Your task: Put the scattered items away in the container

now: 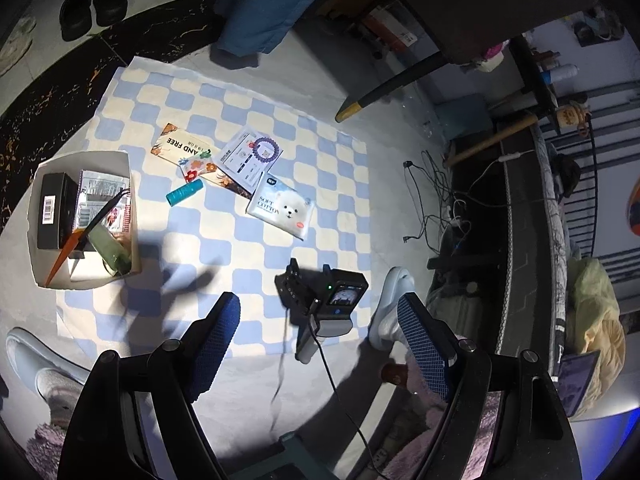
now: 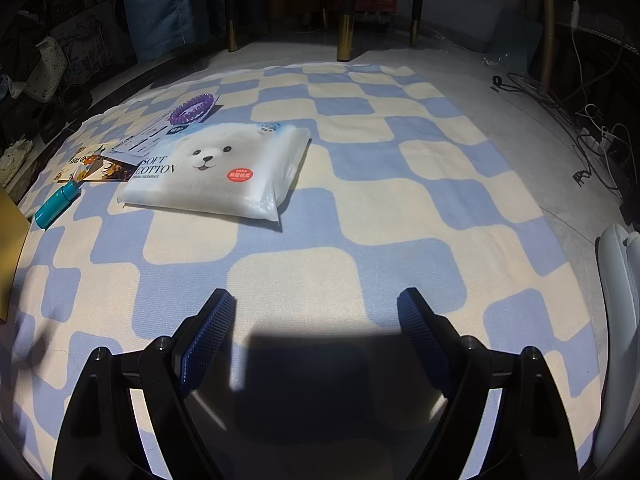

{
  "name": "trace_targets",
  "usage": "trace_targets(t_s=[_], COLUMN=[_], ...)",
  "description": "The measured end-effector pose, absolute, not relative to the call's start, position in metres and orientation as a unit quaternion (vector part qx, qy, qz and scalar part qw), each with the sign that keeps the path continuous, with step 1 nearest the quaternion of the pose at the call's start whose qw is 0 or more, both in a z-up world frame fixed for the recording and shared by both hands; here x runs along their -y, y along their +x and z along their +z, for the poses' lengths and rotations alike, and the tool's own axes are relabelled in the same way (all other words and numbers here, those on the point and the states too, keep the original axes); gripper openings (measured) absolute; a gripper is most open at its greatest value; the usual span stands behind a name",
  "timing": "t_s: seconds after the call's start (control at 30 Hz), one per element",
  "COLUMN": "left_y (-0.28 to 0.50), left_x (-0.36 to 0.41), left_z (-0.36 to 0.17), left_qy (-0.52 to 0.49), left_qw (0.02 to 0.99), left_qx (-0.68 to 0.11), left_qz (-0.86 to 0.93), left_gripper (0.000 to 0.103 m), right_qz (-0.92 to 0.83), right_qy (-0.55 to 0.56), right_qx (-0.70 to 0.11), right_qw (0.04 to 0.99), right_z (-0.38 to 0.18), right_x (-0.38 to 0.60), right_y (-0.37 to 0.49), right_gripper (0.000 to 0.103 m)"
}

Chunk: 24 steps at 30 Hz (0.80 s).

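L gripper (image 1: 320,344) and R gripper (image 2: 316,336), both jaws spread, empty, over checked mat (image 2: 360,208). Mat's near part bare. Pack (image 2: 216,168), tube (image 2: 56,204), cards (image 1: 208,156) mid-mat; box (image 1: 84,216) at left edge. Chair legs (image 2: 344,36) far, cables (image 2: 592,140) right.

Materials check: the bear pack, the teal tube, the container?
Bear pack: soft glossy plastic film, going by sheen and crimped edge seal. Teal tube: smooth, likely hard plastic. Container: matte white, thin stiff walls, probably cardboard, can't confirm.
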<state>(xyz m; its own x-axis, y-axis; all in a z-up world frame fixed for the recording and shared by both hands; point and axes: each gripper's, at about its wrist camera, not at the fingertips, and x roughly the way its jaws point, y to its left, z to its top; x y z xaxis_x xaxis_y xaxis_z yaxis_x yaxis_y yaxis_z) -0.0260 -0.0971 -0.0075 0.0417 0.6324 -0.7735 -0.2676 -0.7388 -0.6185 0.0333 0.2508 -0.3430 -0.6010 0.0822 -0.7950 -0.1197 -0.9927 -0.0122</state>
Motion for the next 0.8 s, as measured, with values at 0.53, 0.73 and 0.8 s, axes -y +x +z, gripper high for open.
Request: trace_targets(t_s=[0.53, 0.73, 0.8], left_y=[-0.016, -0.014, -0.013], left_x=[0.075, 0.071, 0.071], left_z=[-0.012, -0.016, -0.016], left_qy=[-0.656, -0.661, -0.662], left_qw=[0.322, 0.320, 0.320], left_qx=[0.148, 0.144, 0.144], left_qz=[0.666, 0.663, 0.662], left_gripper=[0.080, 0.080, 0.080], right_qz=[0.894, 0.894, 0.894], right_qy=[-0.443, -0.443, -0.443], right_qx=[-0.021, -0.021, -0.021], right_qw=[0.056, 0.056, 0.056], right_z=[-0.343, -0.343, -0.344], right_x=[-0.251, -0.251, -0.251], right_y=[0.033, 0.033, 0.033], right_gripper=[0.085, 0.085, 0.085])
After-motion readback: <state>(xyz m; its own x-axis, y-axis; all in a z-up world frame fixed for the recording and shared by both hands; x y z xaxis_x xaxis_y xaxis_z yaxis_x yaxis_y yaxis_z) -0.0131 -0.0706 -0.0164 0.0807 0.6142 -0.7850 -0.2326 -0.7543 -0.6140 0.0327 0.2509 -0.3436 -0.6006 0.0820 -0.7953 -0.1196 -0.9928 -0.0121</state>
